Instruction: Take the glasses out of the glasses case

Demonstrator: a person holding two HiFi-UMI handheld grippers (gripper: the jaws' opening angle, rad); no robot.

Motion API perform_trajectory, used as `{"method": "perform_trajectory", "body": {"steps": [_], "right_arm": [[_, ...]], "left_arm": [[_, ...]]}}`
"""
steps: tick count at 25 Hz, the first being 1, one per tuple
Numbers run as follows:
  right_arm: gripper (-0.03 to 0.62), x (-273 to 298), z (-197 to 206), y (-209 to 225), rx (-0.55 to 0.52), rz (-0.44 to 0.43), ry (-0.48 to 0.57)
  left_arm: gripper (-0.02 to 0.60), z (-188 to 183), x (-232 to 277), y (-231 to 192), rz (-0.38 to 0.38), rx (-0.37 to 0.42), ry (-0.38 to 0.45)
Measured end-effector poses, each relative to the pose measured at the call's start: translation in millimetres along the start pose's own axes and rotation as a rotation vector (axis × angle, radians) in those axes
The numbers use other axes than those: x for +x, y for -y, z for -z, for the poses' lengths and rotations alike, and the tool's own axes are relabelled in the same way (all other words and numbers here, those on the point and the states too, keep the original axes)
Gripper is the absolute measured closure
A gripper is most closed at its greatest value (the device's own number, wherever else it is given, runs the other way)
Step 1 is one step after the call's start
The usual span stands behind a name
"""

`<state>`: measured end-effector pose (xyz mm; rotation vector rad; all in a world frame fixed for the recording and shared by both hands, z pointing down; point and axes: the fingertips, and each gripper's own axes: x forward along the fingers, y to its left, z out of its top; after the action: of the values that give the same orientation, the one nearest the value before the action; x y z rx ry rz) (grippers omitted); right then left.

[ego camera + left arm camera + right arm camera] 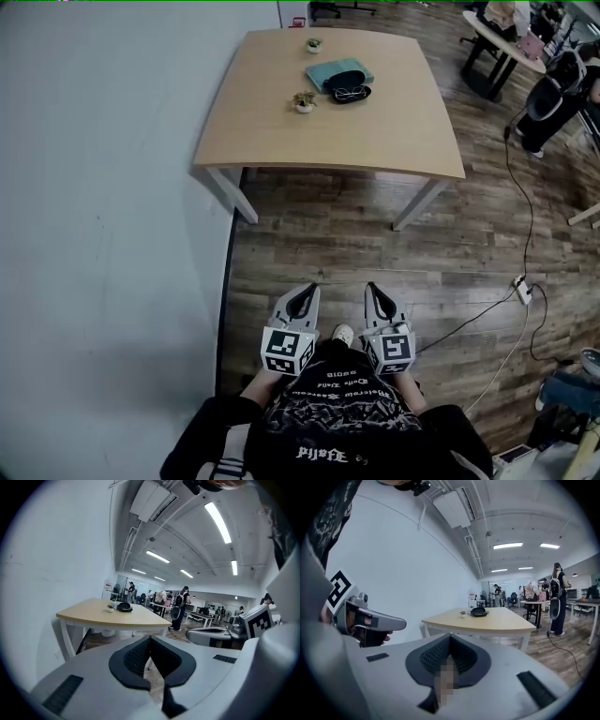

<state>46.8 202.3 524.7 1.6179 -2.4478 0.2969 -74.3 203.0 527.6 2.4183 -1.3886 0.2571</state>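
Observation:
A dark open glasses case (351, 94) with glasses in it lies on the far half of the wooden table (272, 131), against a teal cloth (338, 73). The case shows small in the left gripper view (124, 606) and the right gripper view (479, 611). My left gripper (311, 289) and right gripper (369, 287) are held close to my body over the wooden floor, well short of the table. Both are shut with nothing between the pads.
Two small potted plants (304, 102) (314, 44) stand on the table. A white wall (94, 234) runs along the left. A cable and power strip (523, 291) lie on the floor at right. A person (553, 94) stands by desks at the far right.

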Motion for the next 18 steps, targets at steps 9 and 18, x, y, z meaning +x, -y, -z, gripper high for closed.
{"method": "perform_trajectory", "body": {"steps": [9,18], "right_arm": [[0.464,-8,-8,-1,0.024,-0.008,0.036],[0.365,-11,-8,-3,0.008,-0.002,0.037]], "left_arm": [[0.505,5,-7,-1,-0.003,-0.056,0.017],[0.308,10,-9,-5,-0.003,-0.080,0.016]]}}
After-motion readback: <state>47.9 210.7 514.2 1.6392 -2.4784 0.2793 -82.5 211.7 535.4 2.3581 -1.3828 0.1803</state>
